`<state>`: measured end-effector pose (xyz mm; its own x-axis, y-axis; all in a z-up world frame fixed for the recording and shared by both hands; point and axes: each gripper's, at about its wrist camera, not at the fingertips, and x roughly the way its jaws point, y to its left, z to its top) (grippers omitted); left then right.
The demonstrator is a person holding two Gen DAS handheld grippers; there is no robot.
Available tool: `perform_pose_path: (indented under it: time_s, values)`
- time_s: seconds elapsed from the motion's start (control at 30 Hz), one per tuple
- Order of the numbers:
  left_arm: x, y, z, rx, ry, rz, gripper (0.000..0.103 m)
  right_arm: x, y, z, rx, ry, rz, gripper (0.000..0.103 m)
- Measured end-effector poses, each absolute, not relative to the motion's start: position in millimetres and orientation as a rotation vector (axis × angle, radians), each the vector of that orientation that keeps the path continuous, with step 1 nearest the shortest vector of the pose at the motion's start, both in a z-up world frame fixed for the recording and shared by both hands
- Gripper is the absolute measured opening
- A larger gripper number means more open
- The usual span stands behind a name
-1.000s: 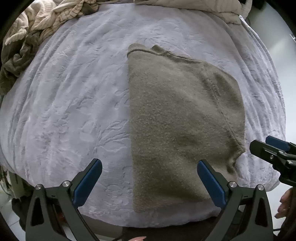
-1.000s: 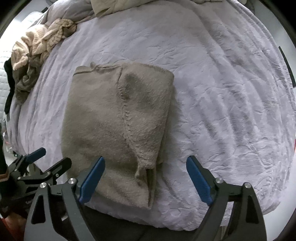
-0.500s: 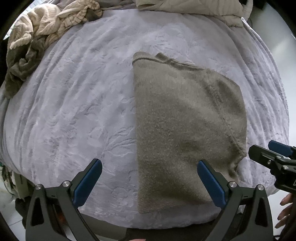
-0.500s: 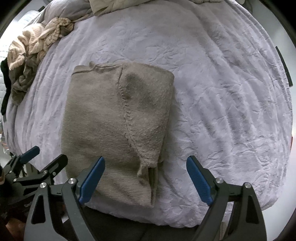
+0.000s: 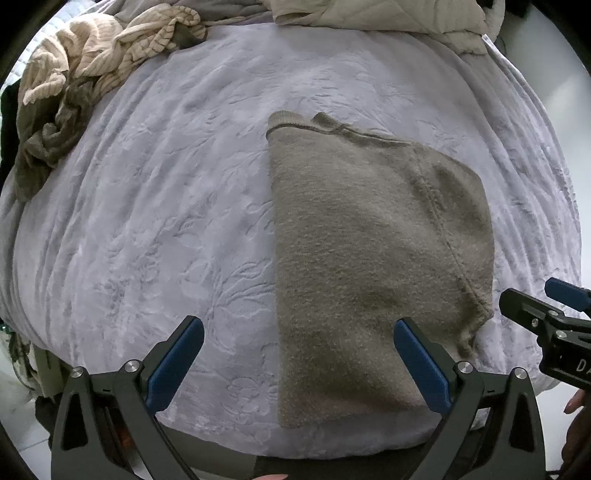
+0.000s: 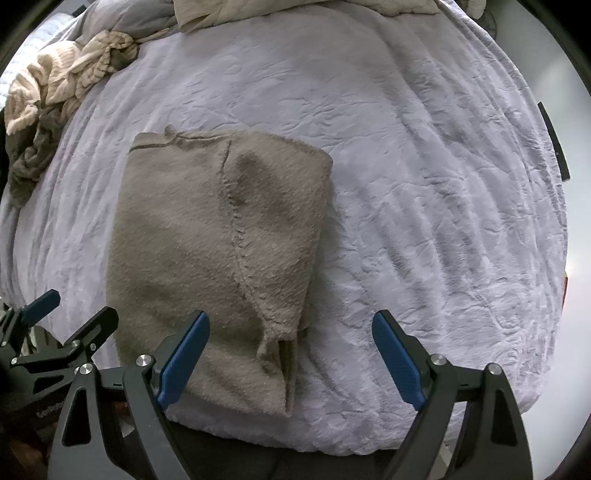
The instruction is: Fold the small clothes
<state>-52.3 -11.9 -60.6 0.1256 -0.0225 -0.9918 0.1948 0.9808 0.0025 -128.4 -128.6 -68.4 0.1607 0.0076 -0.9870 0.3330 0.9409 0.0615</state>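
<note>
A taupe fuzzy sweater (image 5: 369,258) lies folded lengthwise on the pale lilac blanket (image 5: 166,221), with a sleeve folded over its right side. In the right wrist view the same sweater (image 6: 214,251) fills the left half. My left gripper (image 5: 299,356) hovers open above the sweater's near left edge, holding nothing. My right gripper (image 6: 291,349) is open too, above the near right corner where the sleeve cuff ends. Each gripper shows at the other view's edge: the right gripper (image 5: 543,306) and the left gripper (image 6: 70,314).
A heap of cream ribbed and olive clothes (image 5: 81,81) sits at the far left of the bed, clothes pile (image 6: 55,96) likewise. A beige quilt (image 5: 369,14) lies along the far edge. The blanket (image 6: 443,221) drops off at the near edge.
Both grippers have pulled back and risen slightly, so more of the bed and the clothes pile shows. The sweater has not moved. Both stay open.
</note>
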Motion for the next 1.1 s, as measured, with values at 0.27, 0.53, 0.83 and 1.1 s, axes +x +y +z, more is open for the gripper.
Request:
perform_pose_path:
  time_s: [0.27,0.53,0.83,1.1]
  values:
    - [-49.8,-12.8,-59.9,0.151,1.435,-0.153,0.103,-126.2,-130.0,-70.8,0.289,1.402,-0.242,0.091]
    - [-48.3,-12.5,-60.7,0.155,1.44,-0.152,0.103,-125.5,-130.6,-72.8,0.294,1.407,-0.244,0.091]
    - [-49.5,-13.2,-60.5,0.156,1.44,-0.149,0.103,-127.3,-129.4,-74.8,0.292,1.412,-0.245,0.091]
    - [-51.1,-12.4,-61.4,0.164,1.441,-0.148,0.103,-127.6,-130.4,-74.3,0.295,1.41,-0.249,0.091]
